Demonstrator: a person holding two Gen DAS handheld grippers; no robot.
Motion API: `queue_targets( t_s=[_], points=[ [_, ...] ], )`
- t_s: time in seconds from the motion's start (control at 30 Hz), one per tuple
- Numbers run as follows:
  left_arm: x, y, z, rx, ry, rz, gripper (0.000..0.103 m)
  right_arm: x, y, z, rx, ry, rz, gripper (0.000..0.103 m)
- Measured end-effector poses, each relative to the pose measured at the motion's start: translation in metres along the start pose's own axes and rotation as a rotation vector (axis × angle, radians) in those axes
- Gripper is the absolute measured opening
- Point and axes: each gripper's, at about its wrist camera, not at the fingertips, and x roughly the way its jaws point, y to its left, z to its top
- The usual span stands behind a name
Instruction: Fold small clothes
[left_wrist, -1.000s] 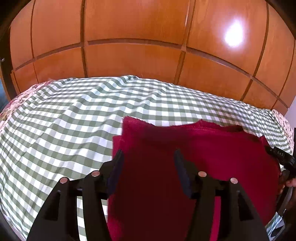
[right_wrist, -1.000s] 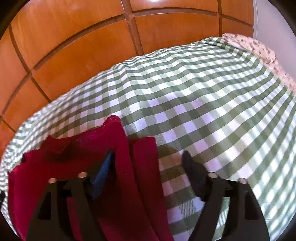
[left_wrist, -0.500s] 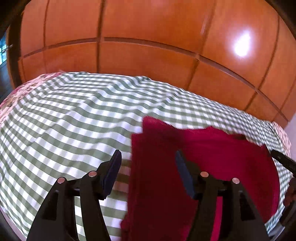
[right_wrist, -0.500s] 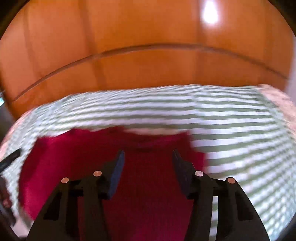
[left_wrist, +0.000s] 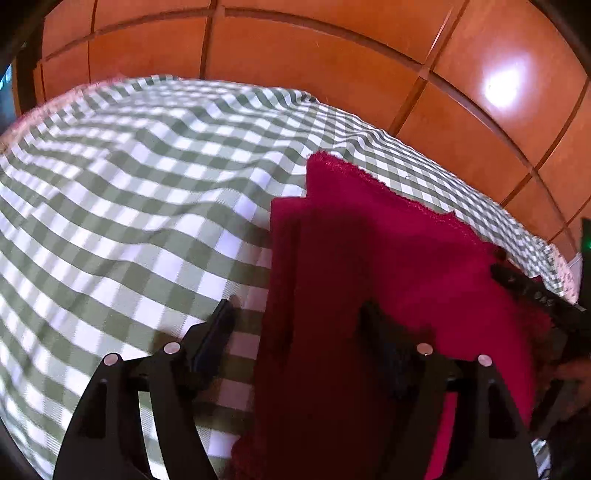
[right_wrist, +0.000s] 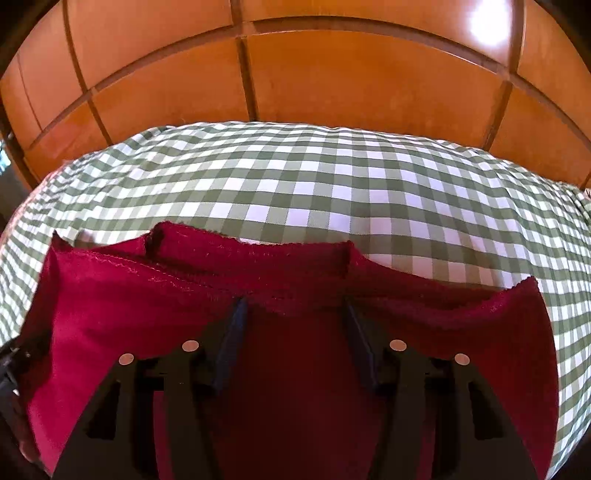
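Observation:
A dark red cloth lies folded in layers on a green-and-white checked sheet. My left gripper hovers low over the cloth's left edge, one finger above the sheet and the other above the cloth. Its jaws are opening, and neither pad presses on the fabric. In the right wrist view the red cloth fills the lower half. My right gripper stands half open over the cloth's far hem, gripping nothing. The right gripper also shows at the edge of the left wrist view.
Orange wooden panelling rises behind the checked sheet. A floral fabric border runs along the sheet's far right side. Bare sheet spreads to the left of the cloth and beyond its far hem.
The right gripper swung from the cloth's side edge to above its far hem, and its jaws narrowed. The left gripper sank and shifted to straddle the cloth's left edge, its jaws widening.

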Motion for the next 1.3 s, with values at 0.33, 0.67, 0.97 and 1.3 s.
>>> queue_targets(
  t_s=[0.33, 0.67, 0.97, 1.3],
  points=[
    [-0.053, -0.002, -0.006, 0.008, -0.115, -0.004, 0.071, -0.079, -0.123, -0.032, 0.254, -0.077, -0.059, 0.072],
    [-0.062, -0.055, -0.039, 0.177, -0.061, -0.124, 0.070, -0.093, -0.179, -0.133, 0.491, 0.030, 0.257, 0.072],
    [-0.050, -0.081, -0.055, 0.250, -0.030, -0.040, 0.071, -0.091, -0.149, -0.153, 0.470, 0.005, 0.330, 0.060],
    [-0.047, -0.078, -0.055, 0.243, -0.026, -0.047, 0.071, -0.095, -0.131, -0.139, 0.425, 0.011, 0.346, 0.031]
  ],
)
